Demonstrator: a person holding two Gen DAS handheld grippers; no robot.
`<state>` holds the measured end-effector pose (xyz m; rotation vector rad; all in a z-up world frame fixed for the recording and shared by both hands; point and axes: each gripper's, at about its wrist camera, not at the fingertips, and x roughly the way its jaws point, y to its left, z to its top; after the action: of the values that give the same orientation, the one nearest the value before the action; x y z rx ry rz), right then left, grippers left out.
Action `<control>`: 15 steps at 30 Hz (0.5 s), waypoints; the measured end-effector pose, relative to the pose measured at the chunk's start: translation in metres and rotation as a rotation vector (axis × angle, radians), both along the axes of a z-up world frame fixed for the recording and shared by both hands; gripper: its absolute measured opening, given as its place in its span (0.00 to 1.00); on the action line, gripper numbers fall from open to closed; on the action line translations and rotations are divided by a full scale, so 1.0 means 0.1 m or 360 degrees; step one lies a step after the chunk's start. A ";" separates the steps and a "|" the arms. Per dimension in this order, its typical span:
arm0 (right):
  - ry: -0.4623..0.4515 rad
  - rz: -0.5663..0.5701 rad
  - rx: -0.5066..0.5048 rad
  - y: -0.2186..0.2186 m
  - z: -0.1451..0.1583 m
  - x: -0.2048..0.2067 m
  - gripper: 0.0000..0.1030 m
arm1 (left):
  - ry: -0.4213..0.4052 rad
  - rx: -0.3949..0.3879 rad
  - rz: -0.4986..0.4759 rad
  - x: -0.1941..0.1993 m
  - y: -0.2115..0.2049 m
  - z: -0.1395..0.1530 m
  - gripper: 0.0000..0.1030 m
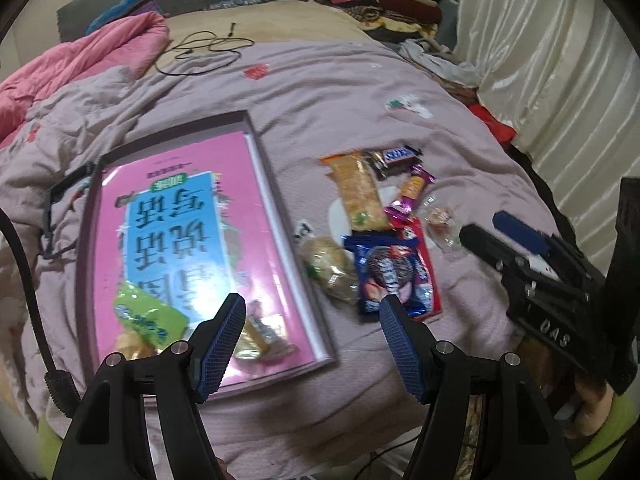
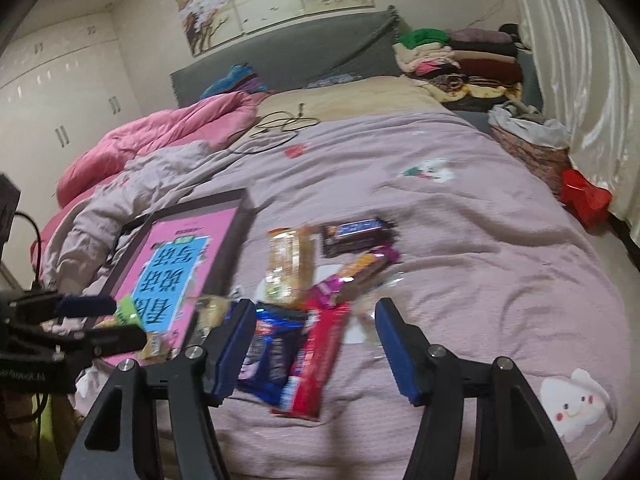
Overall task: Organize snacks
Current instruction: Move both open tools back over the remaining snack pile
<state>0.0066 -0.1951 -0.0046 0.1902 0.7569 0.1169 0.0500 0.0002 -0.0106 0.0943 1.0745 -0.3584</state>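
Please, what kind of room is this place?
Most likely a bedroom: snacks lie on a bed with a mauve quilt, a grey headboard stands behind it, and folded clothes are piled near the curtain.

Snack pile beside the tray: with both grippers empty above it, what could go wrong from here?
1. The blue cookie pack overlaps the red pack, so one grasp may drag both.
2. The clear-wrapped candy is small and may slip.
3. The tray sits on soft bedding and may tilt.
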 end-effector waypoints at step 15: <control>0.0047 -0.0089 0.0010 -0.40 -0.14 0.02 0.62 | 0.0098 -0.0021 -0.0088 -0.08 -0.38 -0.11 0.69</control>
<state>0.0088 -0.2354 -0.0189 0.2196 0.7801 0.0636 0.0418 -0.0382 -0.0216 0.1020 1.1316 -0.4203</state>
